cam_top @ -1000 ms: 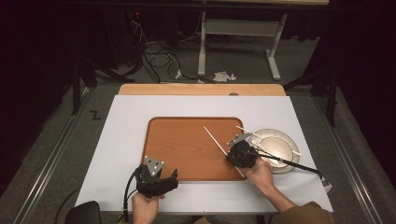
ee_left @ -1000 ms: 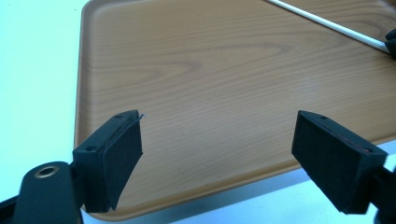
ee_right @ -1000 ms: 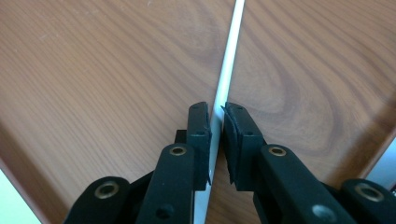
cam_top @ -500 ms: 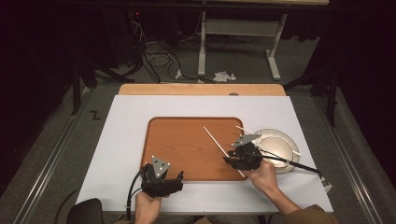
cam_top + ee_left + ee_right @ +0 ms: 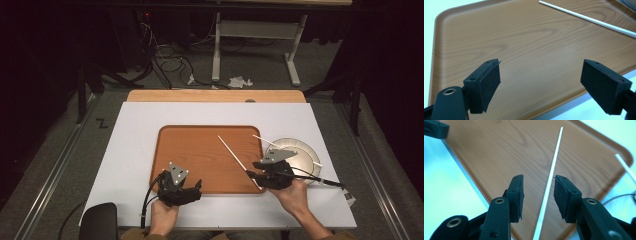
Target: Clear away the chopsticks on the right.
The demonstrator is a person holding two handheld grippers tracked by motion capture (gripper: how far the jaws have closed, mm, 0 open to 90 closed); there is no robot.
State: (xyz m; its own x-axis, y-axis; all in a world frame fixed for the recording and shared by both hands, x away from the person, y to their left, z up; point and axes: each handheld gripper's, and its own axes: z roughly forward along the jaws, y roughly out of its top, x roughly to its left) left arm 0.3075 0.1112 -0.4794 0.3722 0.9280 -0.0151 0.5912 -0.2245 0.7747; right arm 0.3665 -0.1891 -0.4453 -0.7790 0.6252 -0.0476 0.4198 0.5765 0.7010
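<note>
White covering is lying over the table (image 5: pixel 130 150), with dark floor and loose cables showing at the far side. You are working over a brown wooden tray (image 5: pixel 200 150) sitting at the middle of that surface.

Right gripper (image 5: pixel 250 175): you are holding it at the near right corner of the tray. Its jaws have just been opening, and they are standing moderately apart. In the right gripper view the white chopstick (image 5: pixel 550 185) is running between the two pads (image 5: pixel 517 195) without either pad pressing on it. That chopstick (image 5: pixel 237 160) is lying flat on the tray, slanting from the near right corner toward the far left.

A second chopstick (image 5: pixel 285 149) is resting across the round silver plate (image 5: pixel 307 155) just right of the tray, well clear of your jaws.

Left gripper (image 5: pixel 192 187): you are holding it at the near edge of the tray, left of centre. In the left gripper view its jaws are standing wide, with bare tray (image 5: pixel 524 50) between them and the chopstick (image 5: pixel 586 18) lying far off.
</note>
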